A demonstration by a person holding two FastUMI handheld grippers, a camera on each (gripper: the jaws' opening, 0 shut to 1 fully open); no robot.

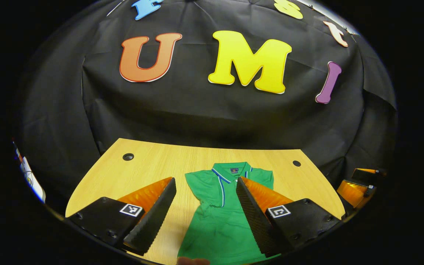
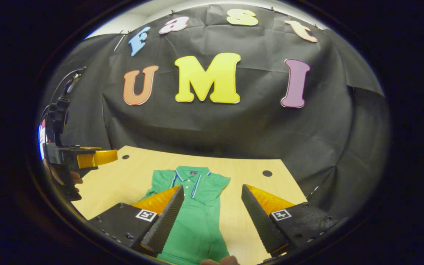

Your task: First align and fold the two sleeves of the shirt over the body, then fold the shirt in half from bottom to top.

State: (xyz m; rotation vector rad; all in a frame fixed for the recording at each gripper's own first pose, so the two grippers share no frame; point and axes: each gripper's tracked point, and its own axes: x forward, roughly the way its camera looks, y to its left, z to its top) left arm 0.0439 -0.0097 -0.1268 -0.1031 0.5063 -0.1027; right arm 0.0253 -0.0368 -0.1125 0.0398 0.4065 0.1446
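while i look along the left gripper, i see its two fingers standing wide apart above the wooden table, and nothing is held between them. the green shirt lies flat on the table, with the collar at the far side, toward the black cloth wall, and the body running toward me. it looks narrow, so i think the sleeves are already laid over the body, but i cannot tell this for sure. at the right edge of this view i see a part of the right gripper, above the table's right corner.

in the right gripper view, the right gripper is also open, the fingers well apart and empty, above the table. the shirt lies under and beside its left finger, and the collar points to the wall. far at the left, the left gripper is held by a hand above the table's left edge, apart from the shirt. the table has two small round holes near the far corners.
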